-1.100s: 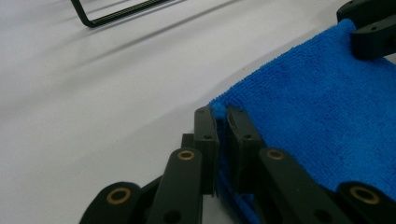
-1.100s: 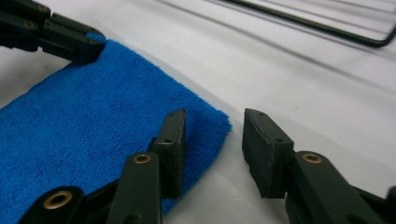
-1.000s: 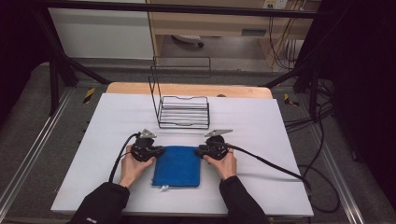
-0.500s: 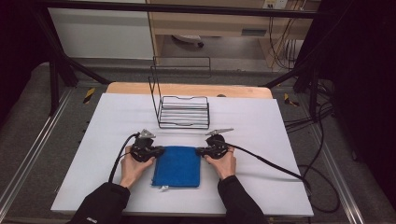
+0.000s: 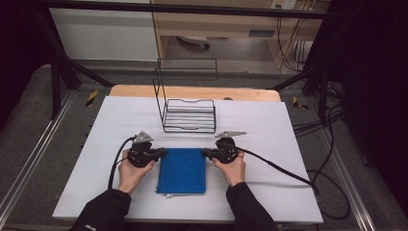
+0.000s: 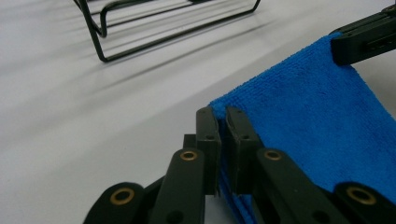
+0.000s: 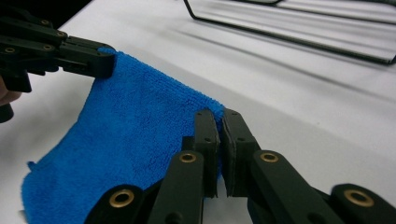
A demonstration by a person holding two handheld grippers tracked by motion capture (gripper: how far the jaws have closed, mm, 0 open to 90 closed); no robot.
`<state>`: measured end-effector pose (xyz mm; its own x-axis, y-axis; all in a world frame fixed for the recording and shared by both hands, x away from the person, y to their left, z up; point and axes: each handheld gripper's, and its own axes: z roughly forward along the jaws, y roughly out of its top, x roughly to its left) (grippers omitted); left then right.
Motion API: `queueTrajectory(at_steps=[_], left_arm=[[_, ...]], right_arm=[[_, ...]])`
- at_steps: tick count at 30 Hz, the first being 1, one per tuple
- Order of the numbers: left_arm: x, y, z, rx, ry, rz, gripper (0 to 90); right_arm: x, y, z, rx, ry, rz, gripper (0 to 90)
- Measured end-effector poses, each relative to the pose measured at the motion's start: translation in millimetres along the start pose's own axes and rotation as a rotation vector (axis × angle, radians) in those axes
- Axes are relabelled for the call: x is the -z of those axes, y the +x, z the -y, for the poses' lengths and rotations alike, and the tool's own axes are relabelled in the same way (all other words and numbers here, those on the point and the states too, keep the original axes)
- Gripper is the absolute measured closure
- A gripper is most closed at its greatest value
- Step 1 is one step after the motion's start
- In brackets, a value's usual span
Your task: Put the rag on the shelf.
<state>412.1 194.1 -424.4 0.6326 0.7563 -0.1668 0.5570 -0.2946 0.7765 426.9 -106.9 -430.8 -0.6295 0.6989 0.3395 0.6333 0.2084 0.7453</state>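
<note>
On white tabletop (image 5: 288, 144), fluffy blue cloth (image 5: 182, 169), seemingly folded, rectangular.

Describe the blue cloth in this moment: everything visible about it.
The blue cloth is a fuzzy, terry-like towel, folded into a rectangle, layers showing at one edge. It lies on the white table in front of the wire rack. The left claw and right claw each pinch a far corner, lifting that edge slightly.

Both black-sleeved forearms reach in side by side; left gripper (image 5: 162, 153) and right gripper (image 5: 206, 152) point inward, jaws pinched shut.
</note>
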Motion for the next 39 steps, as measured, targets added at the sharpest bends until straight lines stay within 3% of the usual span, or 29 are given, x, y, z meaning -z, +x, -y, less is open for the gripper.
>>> queueTrajectory(at_steps=[6,20,23,39], left_arm=[[10.1,-2.5,-3.3,-0.004,-0.043,-0.007,84.8],[31.9,-16.6,-15.6,-0.048,-0.118,-0.010,84.6],[35.3,-20.0,-18.2,-0.056,-0.133,-0.017,84.6],[56.6,-29.8,-34.7,-0.056,-0.227,-0.011,84.7]], right_arm=[[9.7,9.5,-7.2,0.059,-0.042,0.006,86.4],[32.6,15.3,-17.0,0.089,-0.123,-0.017,86.4],[39.4,19.6,-20.5,0.120,-0.145,-0.010,86.4],[65.7,35.7,-35.0,0.204,-0.244,0.007,86.4]])
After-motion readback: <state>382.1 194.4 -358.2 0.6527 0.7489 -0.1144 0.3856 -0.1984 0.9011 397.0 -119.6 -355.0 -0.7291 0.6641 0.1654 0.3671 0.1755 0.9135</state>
